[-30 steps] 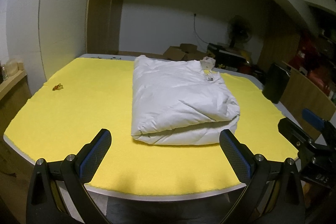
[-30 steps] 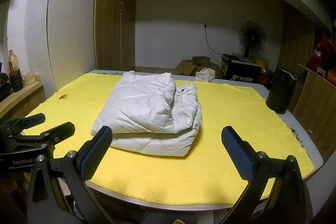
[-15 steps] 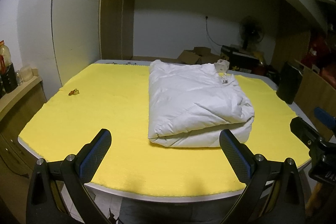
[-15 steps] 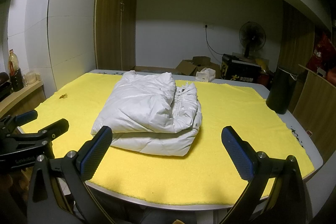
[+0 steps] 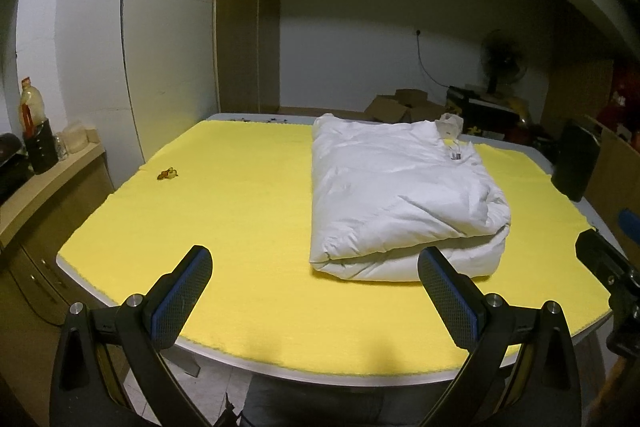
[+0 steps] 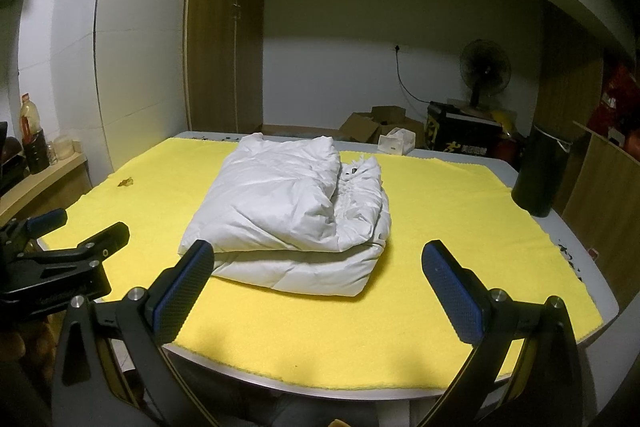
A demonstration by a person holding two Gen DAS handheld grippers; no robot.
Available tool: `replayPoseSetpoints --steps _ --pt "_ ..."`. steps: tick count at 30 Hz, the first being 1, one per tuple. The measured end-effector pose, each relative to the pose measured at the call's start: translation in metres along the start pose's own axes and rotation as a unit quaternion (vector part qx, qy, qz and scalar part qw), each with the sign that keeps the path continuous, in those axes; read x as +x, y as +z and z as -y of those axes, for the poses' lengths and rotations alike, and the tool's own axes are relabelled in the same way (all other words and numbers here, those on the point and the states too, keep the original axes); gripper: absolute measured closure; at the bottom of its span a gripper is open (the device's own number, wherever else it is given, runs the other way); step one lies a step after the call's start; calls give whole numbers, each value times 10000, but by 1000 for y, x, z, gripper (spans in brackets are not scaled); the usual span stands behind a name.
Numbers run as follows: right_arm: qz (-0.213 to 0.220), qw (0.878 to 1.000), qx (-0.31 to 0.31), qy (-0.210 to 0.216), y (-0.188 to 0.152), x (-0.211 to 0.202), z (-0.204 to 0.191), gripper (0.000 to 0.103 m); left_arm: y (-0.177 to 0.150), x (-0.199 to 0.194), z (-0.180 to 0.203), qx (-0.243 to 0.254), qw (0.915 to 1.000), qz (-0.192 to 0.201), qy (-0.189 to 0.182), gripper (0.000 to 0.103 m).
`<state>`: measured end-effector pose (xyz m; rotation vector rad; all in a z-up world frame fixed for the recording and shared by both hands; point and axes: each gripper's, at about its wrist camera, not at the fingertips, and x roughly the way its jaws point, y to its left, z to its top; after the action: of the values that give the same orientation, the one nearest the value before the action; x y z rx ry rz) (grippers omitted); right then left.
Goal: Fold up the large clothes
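Note:
A white padded garment (image 5: 400,195) lies folded into a thick rectangular bundle on the yellow cloth (image 5: 248,219) that covers the table. It also shows in the right wrist view (image 6: 296,207), near the middle of the cloth (image 6: 440,219). My left gripper (image 5: 316,291) is open and empty, held over the table's near edge, apart from the bundle. My right gripper (image 6: 320,287) is open and empty, also back at the near edge. The left gripper shows at the left of the right wrist view (image 6: 60,251).
A small brown scrap (image 5: 168,174) lies on the cloth at the far left. A black cylinder (image 6: 540,171) stands at the table's right edge. A tissue box (image 6: 396,143), cardboard boxes and a fan (image 6: 484,71) are behind the table. Bottles (image 5: 34,123) stand on a left counter.
The left gripper has pulled back and turned left, so the bundle now sits further right and away in its view. The right gripper has barely moved. Both stay open.

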<state>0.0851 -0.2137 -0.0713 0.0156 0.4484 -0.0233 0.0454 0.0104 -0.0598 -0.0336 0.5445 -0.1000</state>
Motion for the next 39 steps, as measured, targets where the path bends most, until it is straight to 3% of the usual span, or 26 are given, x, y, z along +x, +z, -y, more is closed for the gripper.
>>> replayPoseSetpoints --steps 4,9,39 --pt "-26 10000 -9 22 0 1 -1 0 2 1 -2 -29 10000 13 56 0" --pt "-30 10000 -13 22 0 2 -2 0 1 1 1 106 9977 127 662 0" --pt "-90 9999 -53 48 -6 4 -8 0 -2 -3 7 175 9992 56 341 0"
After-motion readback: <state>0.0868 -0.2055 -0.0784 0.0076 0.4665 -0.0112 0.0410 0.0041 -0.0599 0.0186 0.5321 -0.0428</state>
